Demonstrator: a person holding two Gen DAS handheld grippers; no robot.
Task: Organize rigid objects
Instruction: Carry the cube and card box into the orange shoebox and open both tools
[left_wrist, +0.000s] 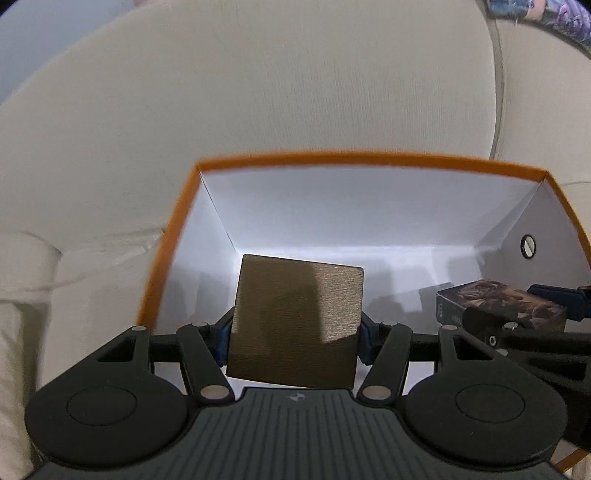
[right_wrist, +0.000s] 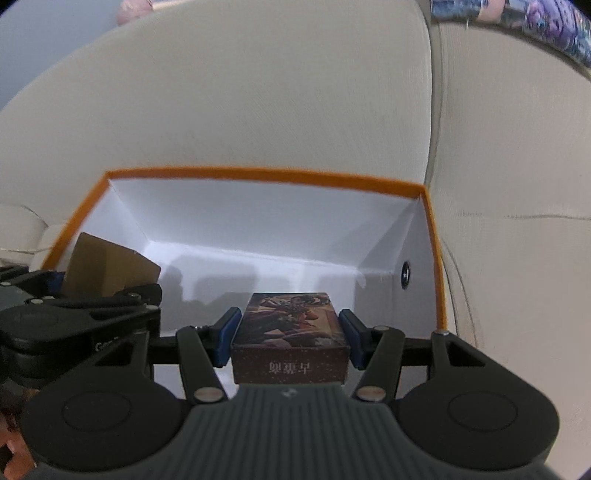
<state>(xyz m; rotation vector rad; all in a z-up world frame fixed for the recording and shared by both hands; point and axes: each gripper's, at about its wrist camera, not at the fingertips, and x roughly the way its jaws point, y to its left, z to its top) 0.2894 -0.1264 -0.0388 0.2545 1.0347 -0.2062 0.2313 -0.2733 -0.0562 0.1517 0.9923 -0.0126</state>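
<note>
My left gripper (left_wrist: 293, 338) is shut on a brown-gold square box (left_wrist: 295, 317) and holds it inside the orange-rimmed box with white walls (left_wrist: 369, 158). My right gripper (right_wrist: 290, 338) is shut on a dark illustrated card box (right_wrist: 290, 332) with printed characters on its near face, also inside the orange-rimmed box (right_wrist: 258, 173). In the left wrist view the card box (left_wrist: 502, 302) and right gripper show at the right. In the right wrist view the brown-gold box (right_wrist: 107, 266) and left gripper show at the left.
The orange-rimmed box rests on a beige sofa, with its back cushion (left_wrist: 277, 81) right behind. A round metal eyelet (left_wrist: 528, 245) sits in the box's right wall. A patterned purple cloth (right_wrist: 546, 22) lies at the top right.
</note>
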